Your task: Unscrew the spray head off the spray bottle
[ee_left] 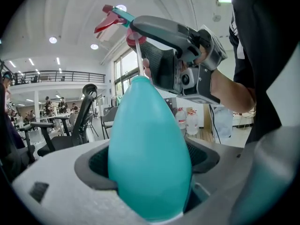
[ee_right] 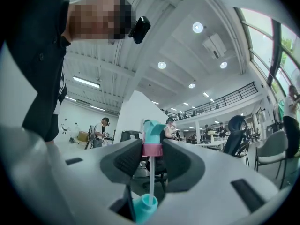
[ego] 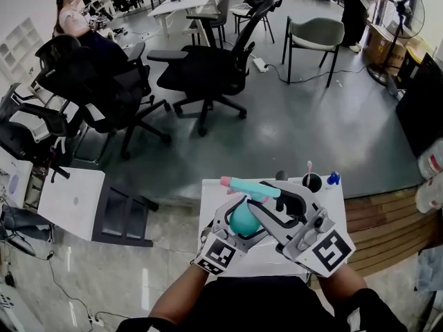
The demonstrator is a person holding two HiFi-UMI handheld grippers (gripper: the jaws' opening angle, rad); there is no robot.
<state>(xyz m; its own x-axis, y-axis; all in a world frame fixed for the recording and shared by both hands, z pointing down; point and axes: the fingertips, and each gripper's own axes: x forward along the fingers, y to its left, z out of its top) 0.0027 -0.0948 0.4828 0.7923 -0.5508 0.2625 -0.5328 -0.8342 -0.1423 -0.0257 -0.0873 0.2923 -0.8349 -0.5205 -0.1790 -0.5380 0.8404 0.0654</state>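
My left gripper (ee_left: 151,165) is shut on the teal egg-shaped spray bottle (ee_left: 149,149), held upright between its pads. My right gripper (ee_right: 152,159) is shut on the pink collar (ee_right: 152,149) of the teal spray head (ee_right: 153,128). The head stands lifted clear of the bottle neck (ee_right: 148,202), and its white dip tube (ee_right: 150,177) still runs down into the neck. In the head view the spray head (ego: 250,187) lies level above the bottle (ego: 243,219), with my left gripper (ego: 234,228) under it and my right gripper (ego: 268,211) beside it.
Under my hands is a small white table (ego: 212,200) with a black cup (ego: 311,182) and a blue object (ego: 333,178) at its far edge. Black office chairs (ego: 206,71) and a grey chair (ego: 315,37) stand beyond. A wooden platform (ego: 387,220) lies right.
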